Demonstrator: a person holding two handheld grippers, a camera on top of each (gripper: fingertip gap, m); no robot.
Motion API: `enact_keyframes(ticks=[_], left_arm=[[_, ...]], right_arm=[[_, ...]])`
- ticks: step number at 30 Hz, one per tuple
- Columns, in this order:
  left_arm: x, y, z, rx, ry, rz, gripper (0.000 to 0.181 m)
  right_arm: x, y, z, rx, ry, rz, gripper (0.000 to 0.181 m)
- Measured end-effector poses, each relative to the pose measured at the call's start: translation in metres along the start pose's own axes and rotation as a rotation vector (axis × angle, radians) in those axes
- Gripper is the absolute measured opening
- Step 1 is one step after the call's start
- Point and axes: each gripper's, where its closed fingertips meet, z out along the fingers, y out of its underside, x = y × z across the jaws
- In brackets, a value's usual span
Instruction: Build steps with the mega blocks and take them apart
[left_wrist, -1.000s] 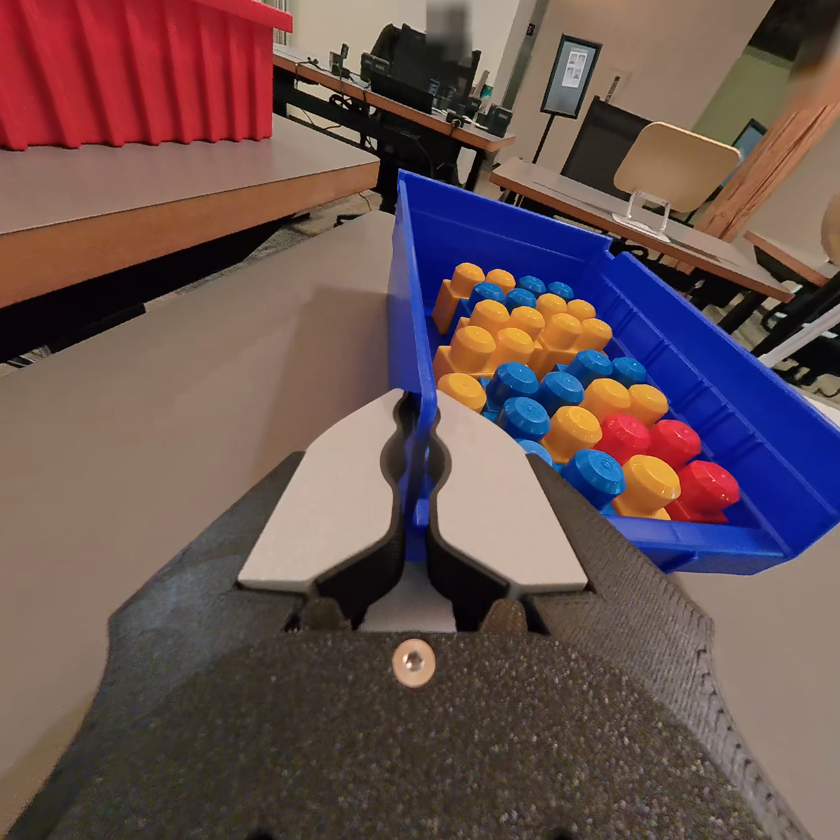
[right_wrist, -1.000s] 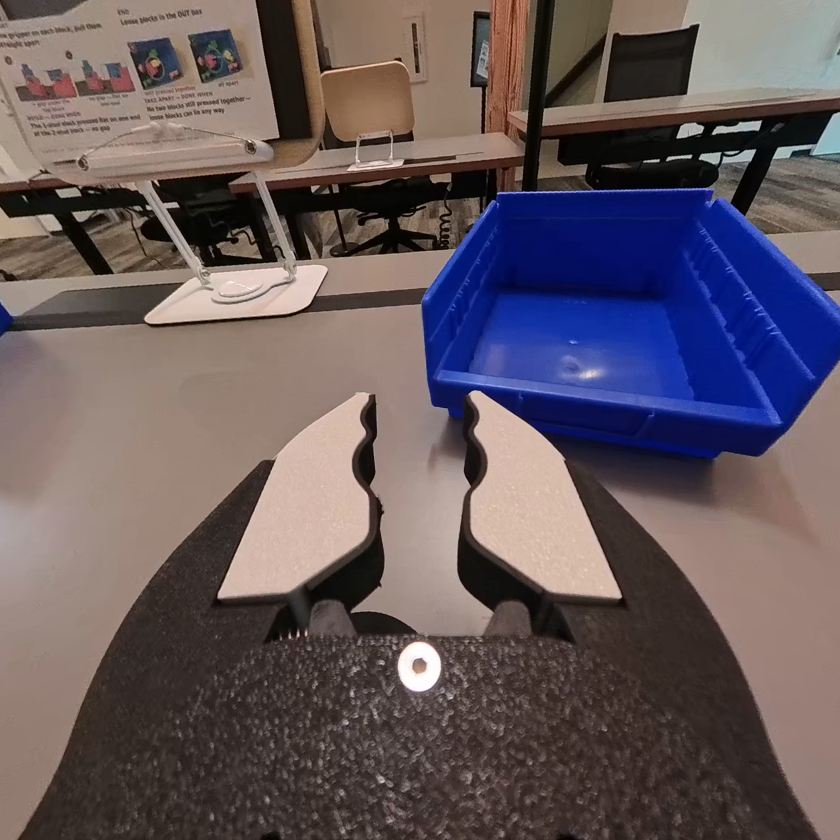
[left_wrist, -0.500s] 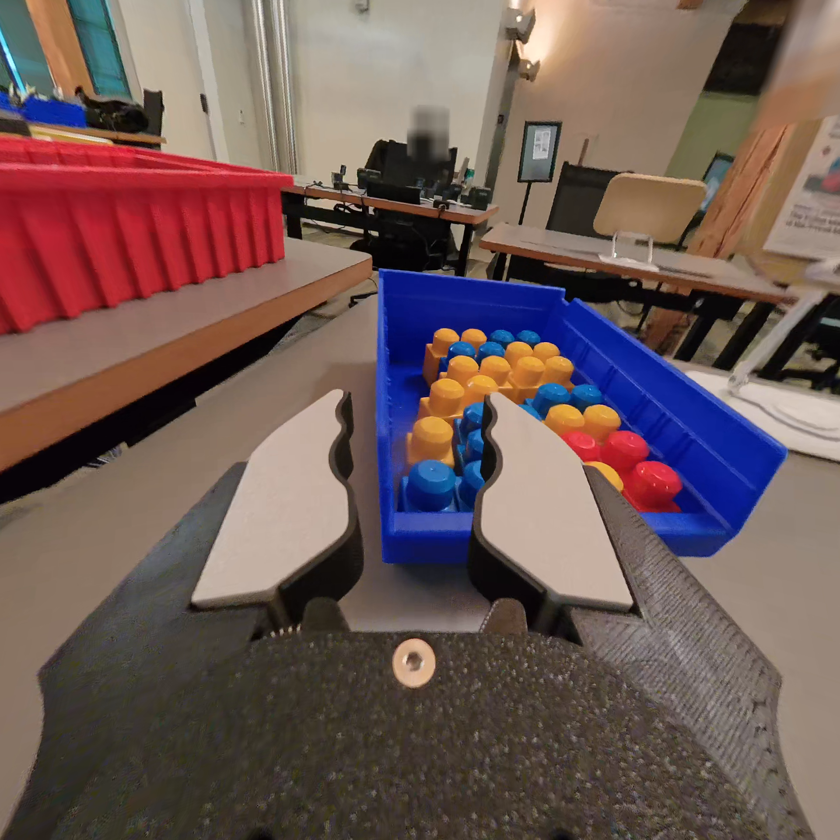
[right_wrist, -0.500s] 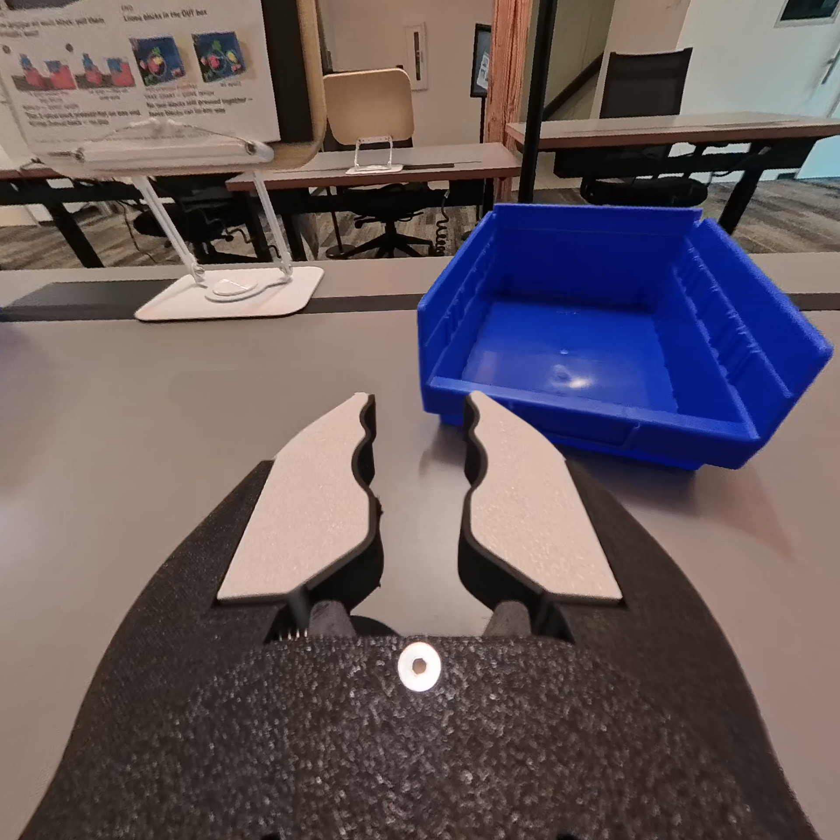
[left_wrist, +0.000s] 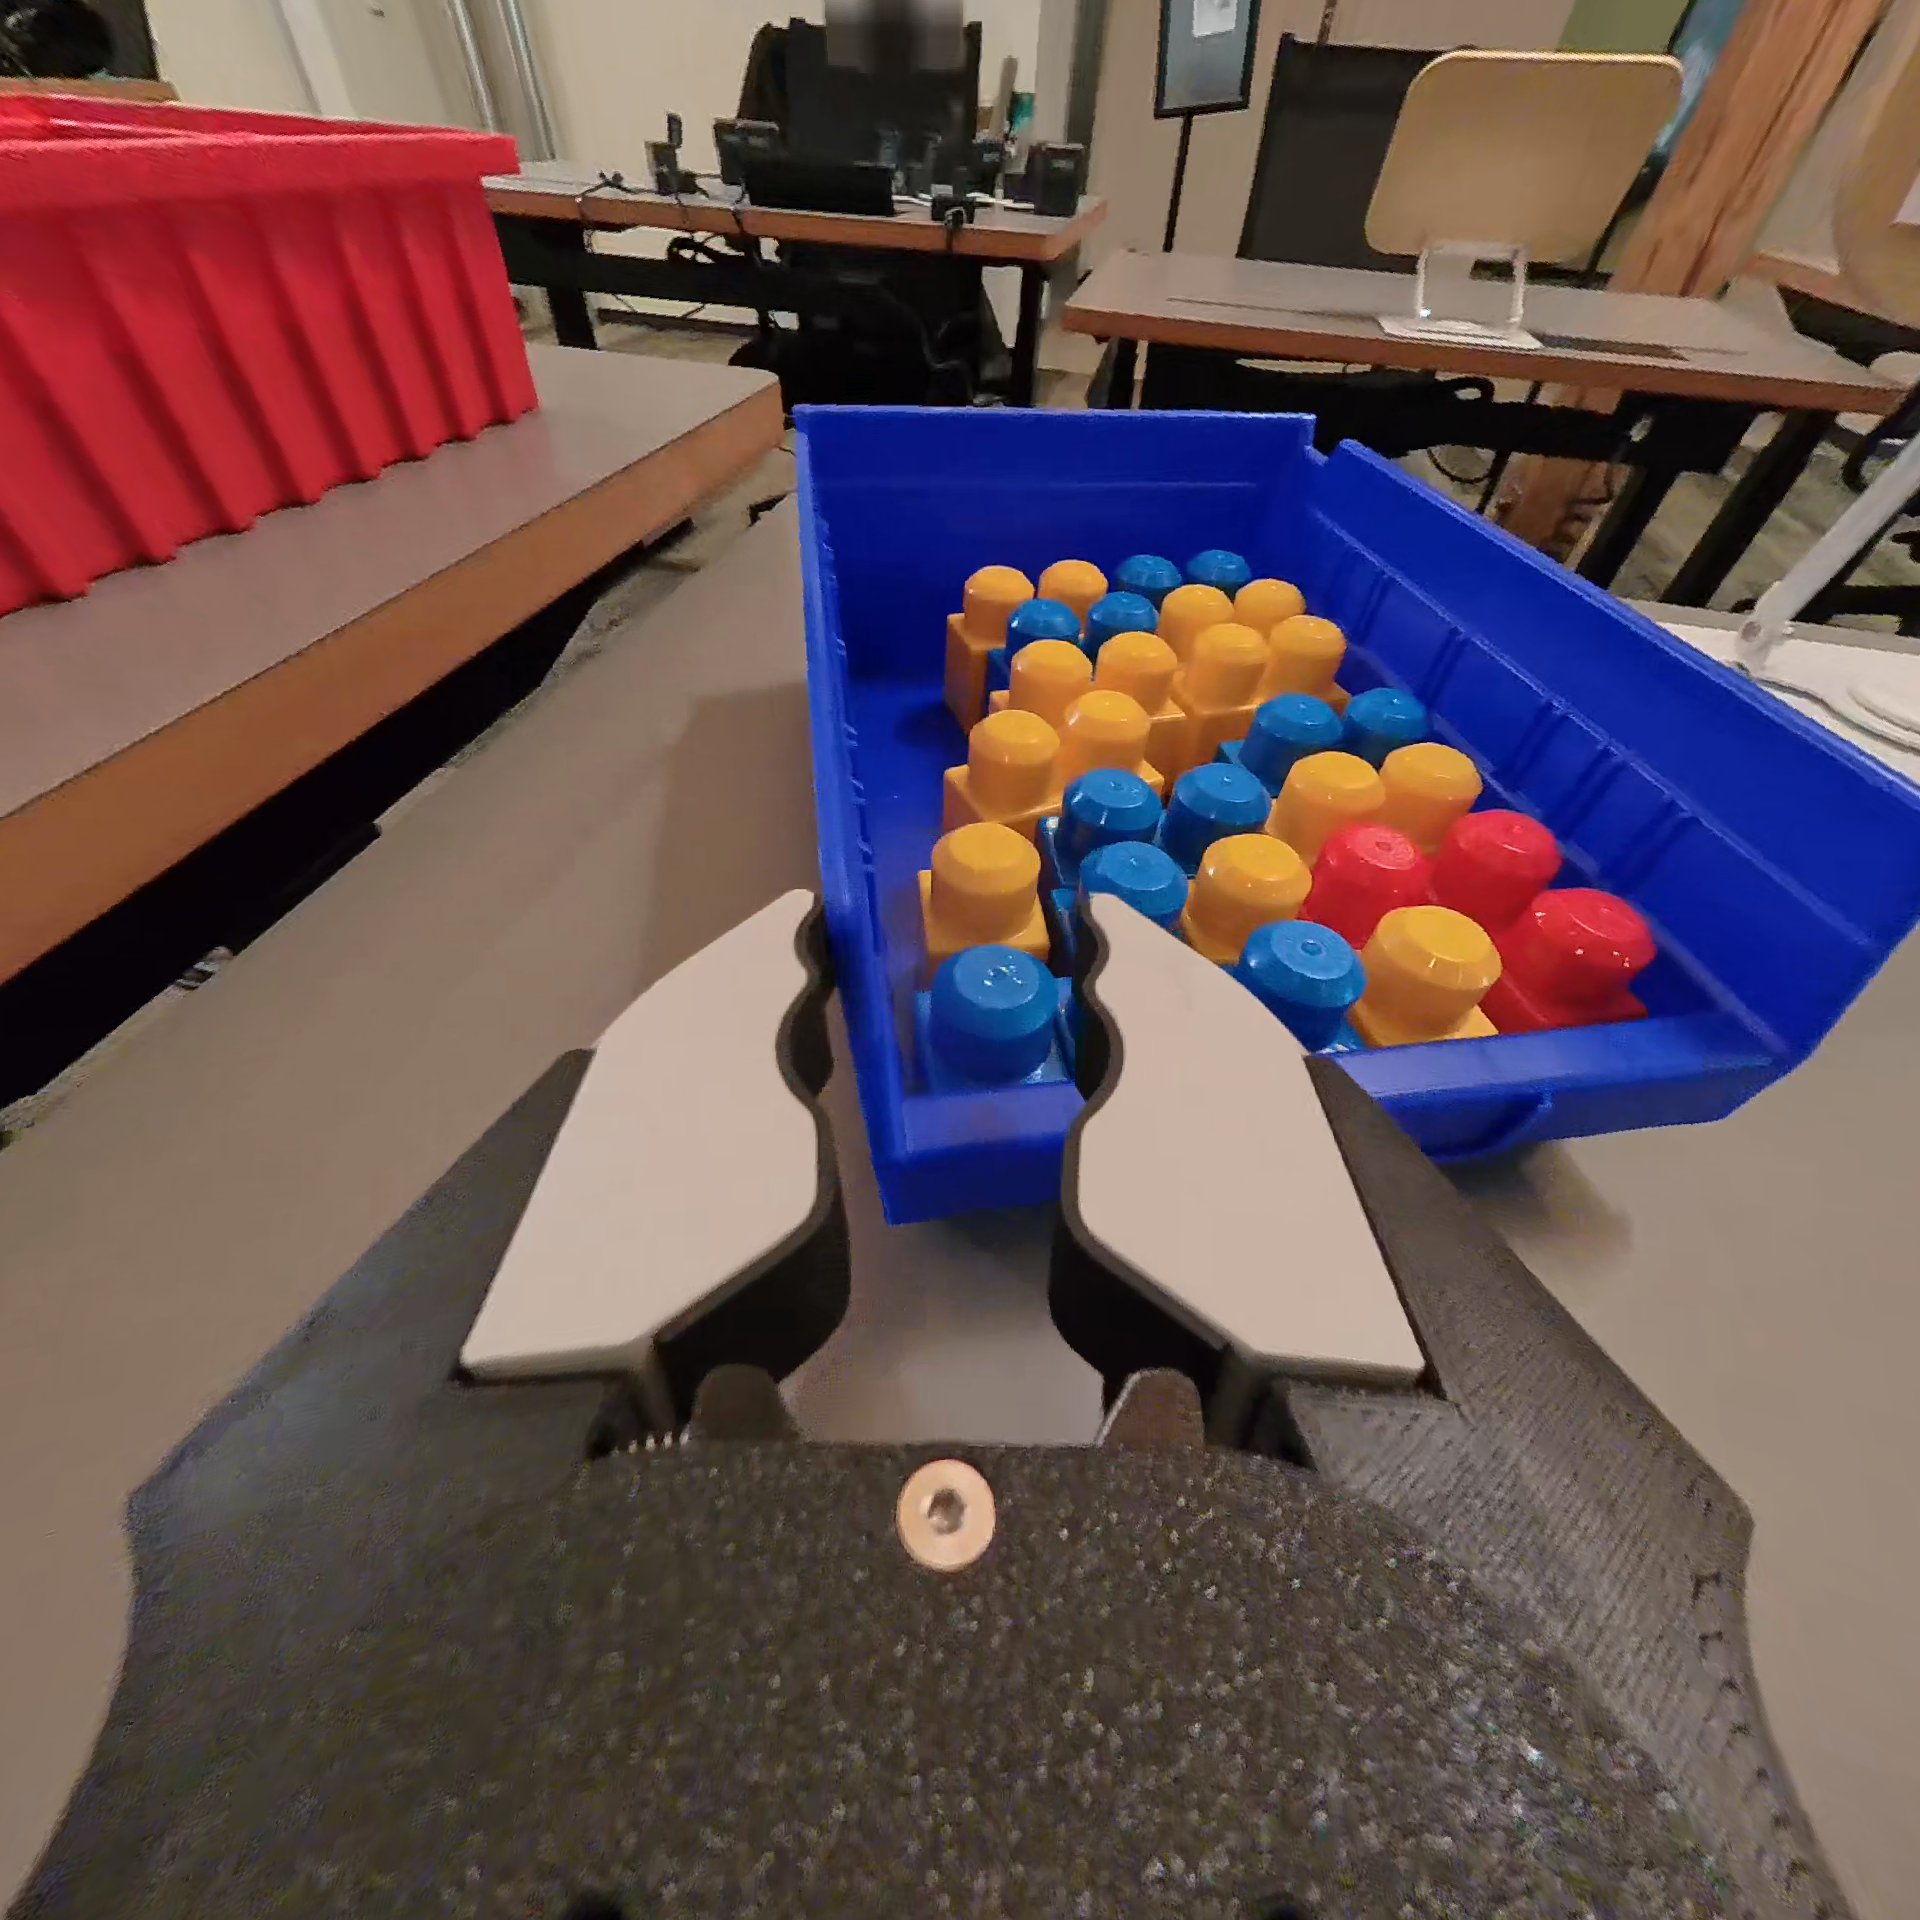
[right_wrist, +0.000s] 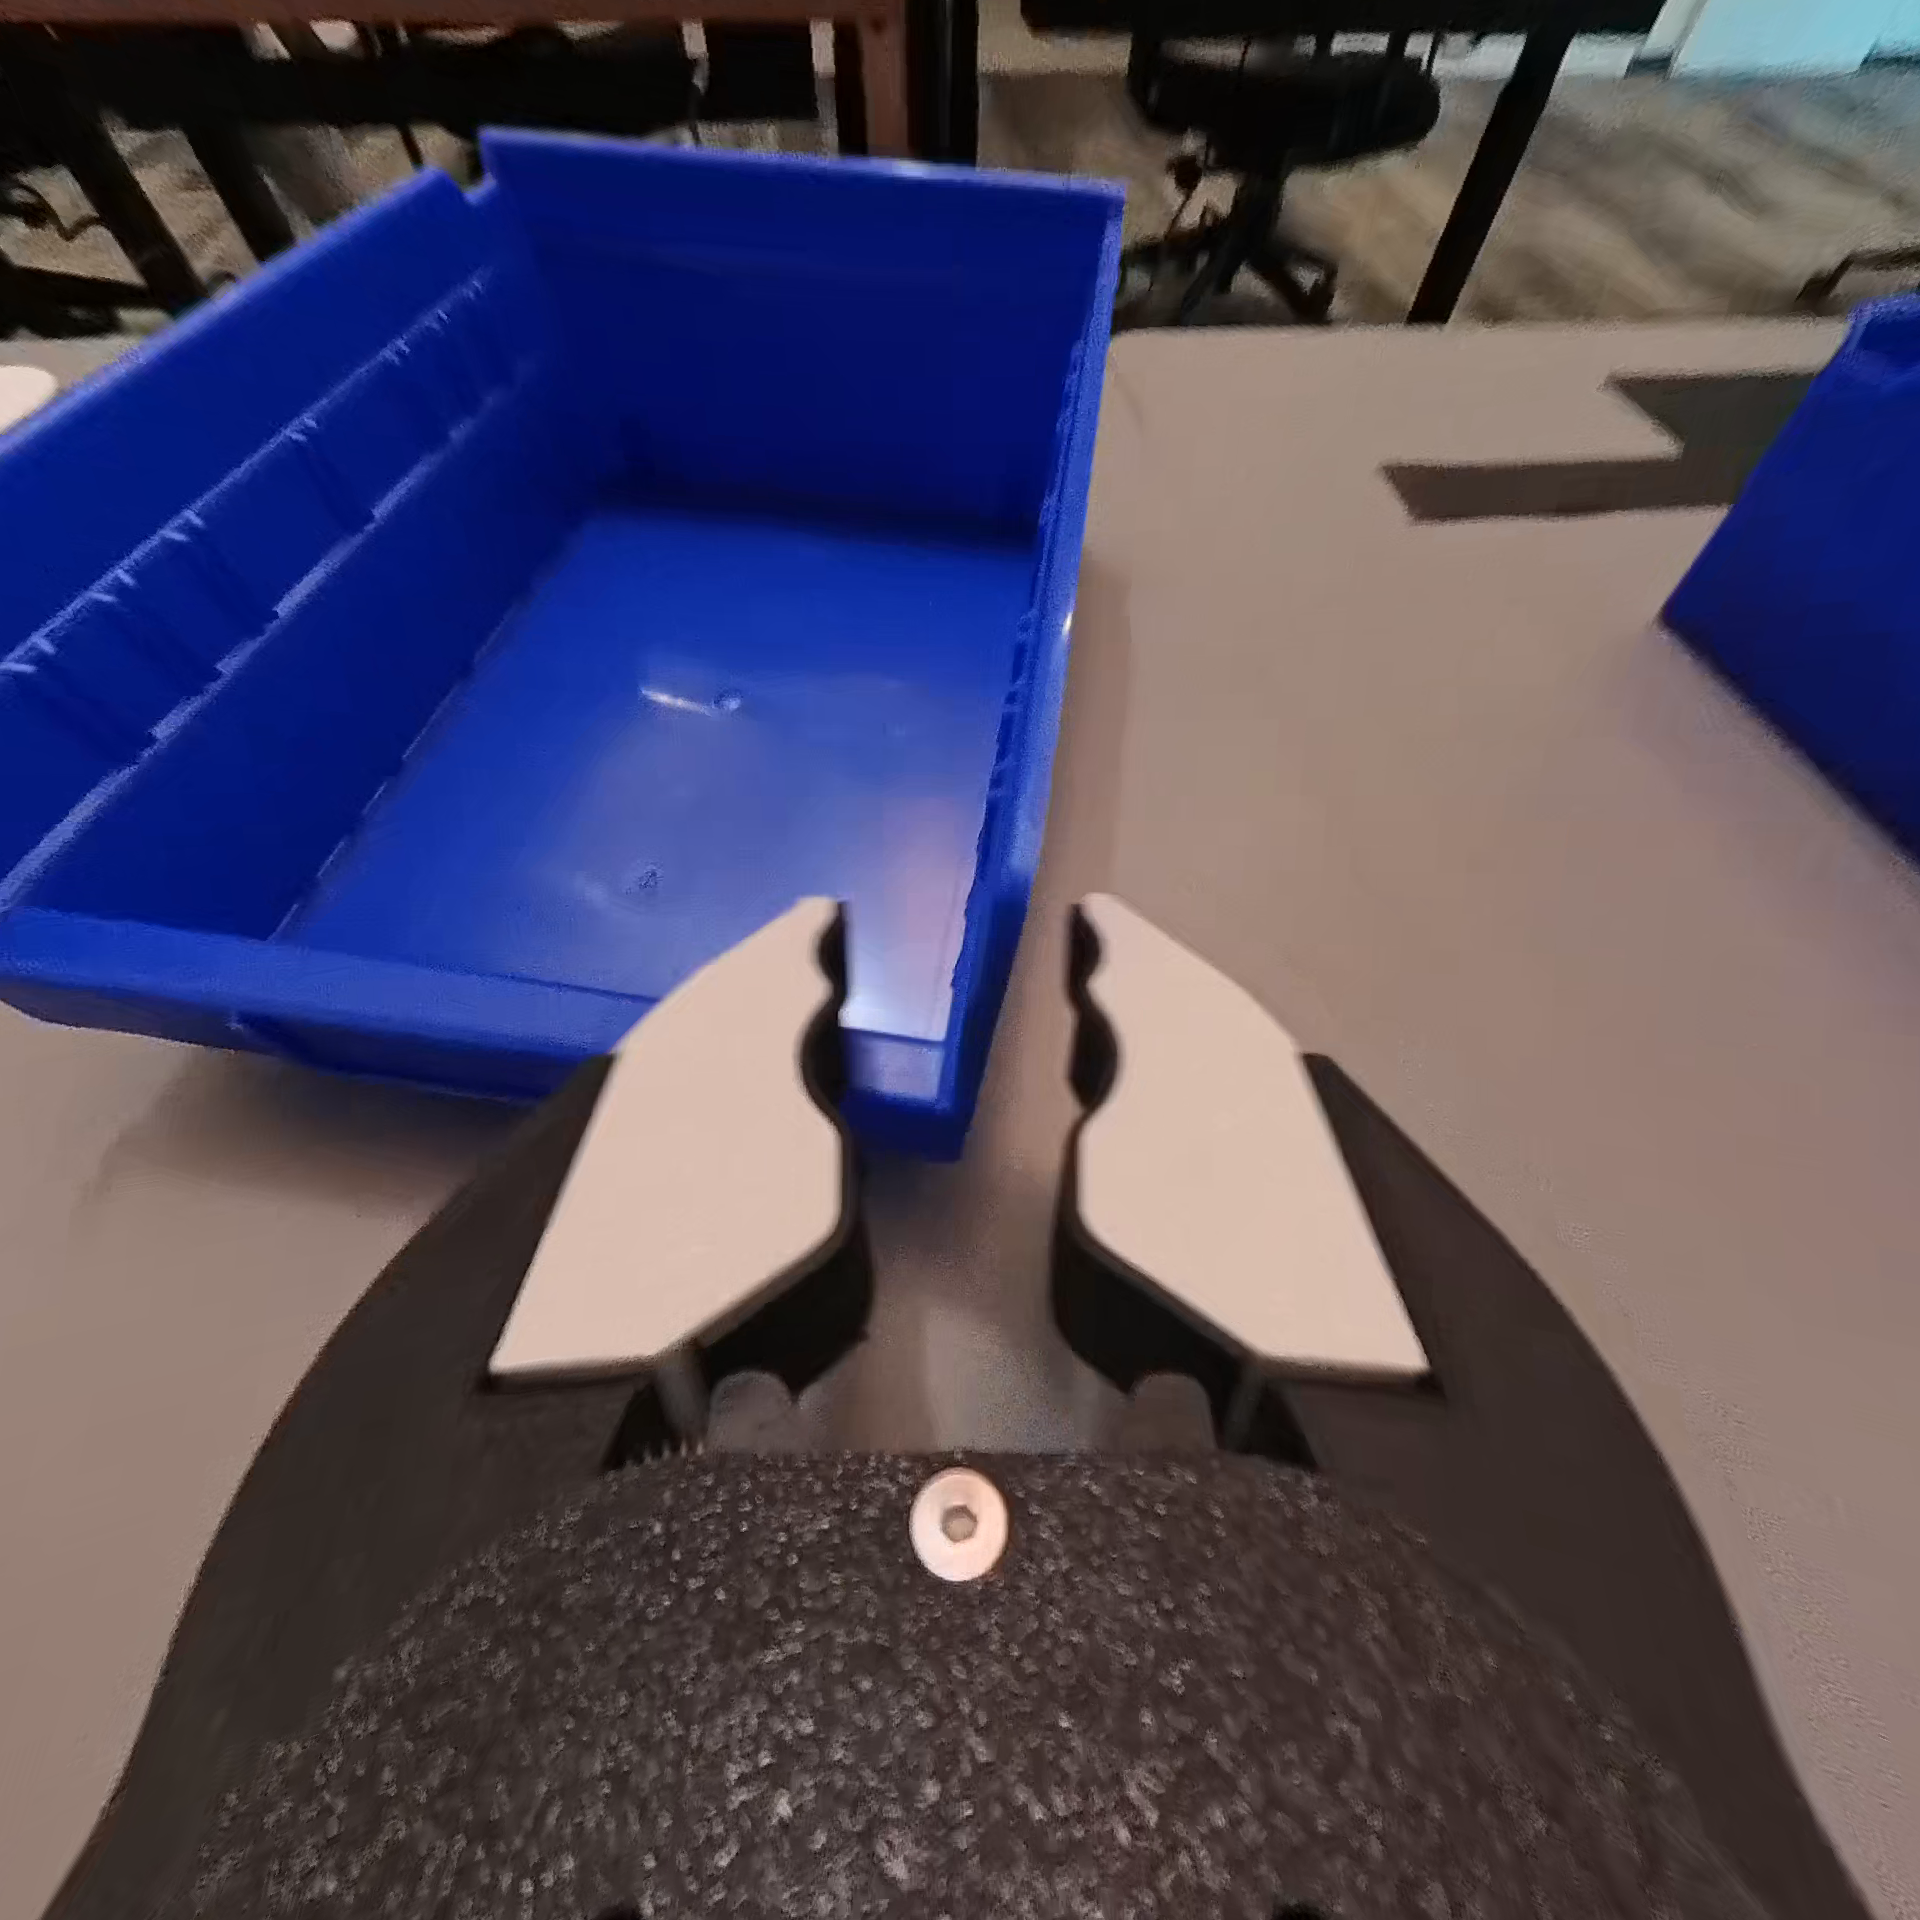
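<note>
left tool (left_wrist: 945, 977) spread, straddling full bin's (left_wrist: 1600, 665) near-left corner | mega blocks (left_wrist: 1226, 790) inside it (studs up, we'd guess for easy picking) | right tool (right_wrist: 956, 966) spread at empty bin's (right_wrist: 312, 582) near-right corner

Free room and obstacles, grey table (left_wrist: 416, 1039).
- Left gripper (left_wrist: 945, 935): jaws apart, straddling the near left corner of the blue bin (left_wrist: 1621, 748); its left wall stands between the fingers.
- Bin floor: packed with mega blocks (left_wrist: 1226, 790); bare strip along the left wall.
- Right gripper (right_wrist: 956, 925): jaws apart over the near right corner of the empty blue bin (right_wrist: 312, 520); open table to its right.
- Second blue bin (right_wrist: 1829, 582): far right.
</note>
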Motion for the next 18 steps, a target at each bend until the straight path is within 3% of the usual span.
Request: enact_keyframes(ticks=[1, 3, 5, 11, 18], left_arm=[[-0.001, 0.0, 0.0, -0.004, -0.016, -0.002, 0.038], [-0.002, 0.001, -0.002, -0.007, -0.038, -0.015, 0.022], [0.0, 0.001, -0.003, -0.008, -0.049, -0.012, 0.006], [0.025, 0.003, -0.004, -0.022, -0.035, 0.067, 0.007], [0.033, 0.004, -0.004, -0.028, -0.022, 0.079, 0.008]], right_arm=[[-0.001, 0.004, 0.002, -0.019, 0.022, 0.014, 0.022], [0.0, 0.007, 0.0, -0.004, 0.134, 0.012, 0.004], [-0.011, 0.007, -0.001, 0.008, 0.174, 0.025, 0.004], [-0.05, 0.003, 0.001, -0.01, 0.233, -0.077, 0.006], [-0.057, 0.004, 0.001, -0.01, 0.228, -0.079, 0.007]])
